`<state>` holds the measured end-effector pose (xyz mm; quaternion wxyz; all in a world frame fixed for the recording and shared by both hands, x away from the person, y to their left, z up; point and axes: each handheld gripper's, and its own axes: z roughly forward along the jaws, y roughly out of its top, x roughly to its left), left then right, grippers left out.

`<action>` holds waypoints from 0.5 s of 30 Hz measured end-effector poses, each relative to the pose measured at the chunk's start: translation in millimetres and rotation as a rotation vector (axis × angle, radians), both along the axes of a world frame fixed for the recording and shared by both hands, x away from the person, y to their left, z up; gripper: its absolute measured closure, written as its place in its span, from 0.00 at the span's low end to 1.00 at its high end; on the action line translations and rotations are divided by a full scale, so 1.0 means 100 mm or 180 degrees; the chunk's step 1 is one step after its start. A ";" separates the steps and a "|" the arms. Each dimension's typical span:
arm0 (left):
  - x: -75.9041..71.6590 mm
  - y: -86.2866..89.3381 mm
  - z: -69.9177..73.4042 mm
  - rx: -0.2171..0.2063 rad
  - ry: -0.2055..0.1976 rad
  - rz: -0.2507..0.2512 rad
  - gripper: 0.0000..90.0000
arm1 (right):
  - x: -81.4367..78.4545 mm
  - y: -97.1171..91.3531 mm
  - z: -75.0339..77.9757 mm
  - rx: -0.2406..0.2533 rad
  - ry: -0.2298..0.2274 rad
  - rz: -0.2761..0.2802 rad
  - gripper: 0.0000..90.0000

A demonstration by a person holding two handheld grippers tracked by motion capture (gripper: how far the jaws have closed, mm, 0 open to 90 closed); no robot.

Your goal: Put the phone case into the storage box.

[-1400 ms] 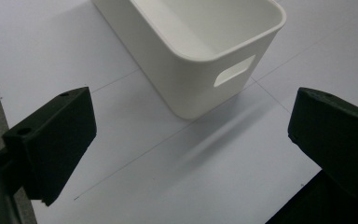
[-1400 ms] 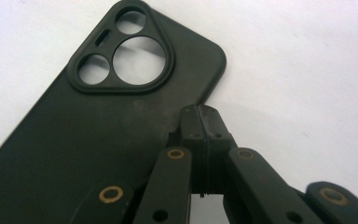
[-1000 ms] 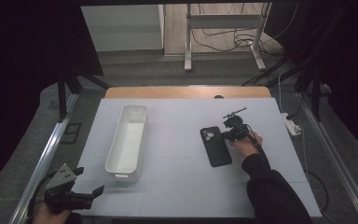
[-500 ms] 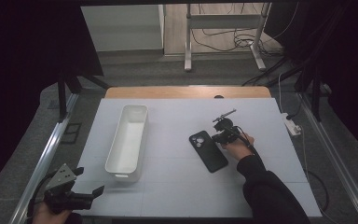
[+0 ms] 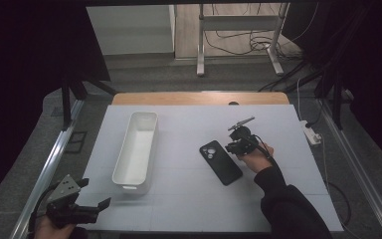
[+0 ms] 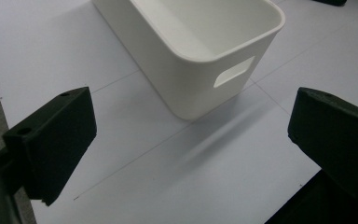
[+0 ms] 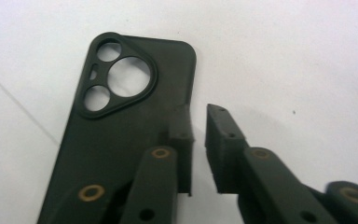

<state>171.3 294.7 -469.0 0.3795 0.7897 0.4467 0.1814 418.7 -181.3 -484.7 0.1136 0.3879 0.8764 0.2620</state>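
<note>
A black phone case [image 5: 221,163] lies flat on the white table, camera cutouts at its far end; it fills the left of the right gripper view [image 7: 121,140]. My right gripper [image 5: 233,148] sits at the case's right edge. Its jaws [image 7: 198,112] have just been opening and stand a narrow gap apart. One jaw overlaps the case's rim, the other is off it, and neither presses on it. My left gripper [image 5: 97,205] rests at the table's near left corner, jaws wide [image 6: 189,135], facing the white bin's near end [image 6: 200,74].
The long white bin [image 5: 137,147] stands empty, left of centre and running front to back. The table [image 5: 189,199] has a wooden strip along its far edge. A power strip [image 5: 312,134] lies off the right edge.
The right gripper moved a little left and toward me. The phone case slid left with it and turned slightly. The left gripper stayed put.
</note>
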 end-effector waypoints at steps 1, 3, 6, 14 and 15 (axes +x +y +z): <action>0.00 0.00 0.00 0.0002 -0.0003 -0.0001 0.02 | -0.02 -0.01 0.02 0.0012 0.0005 -0.0014 0.81; 0.00 0.00 0.00 -0.0002 -0.0001 -0.0004 0.02 | -0.04 -0.03 0.05 0.0023 0.0081 -0.0014 0.71; 0.00 0.00 0.00 -0.0007 -0.0004 -0.0006 0.02 | -0.10 -0.04 0.09 -0.0035 0.0041 -0.0031 0.61; 0.00 0.01 0.00 -0.0021 -0.0009 -0.0009 0.02 | -0.19 -0.07 0.20 0.0009 -0.0025 -0.0085 0.33; 0.00 0.01 0.00 -0.0020 -0.0011 -0.0011 0.02 | -0.21 -0.07 0.20 -0.0022 -0.0033 -0.0075 0.29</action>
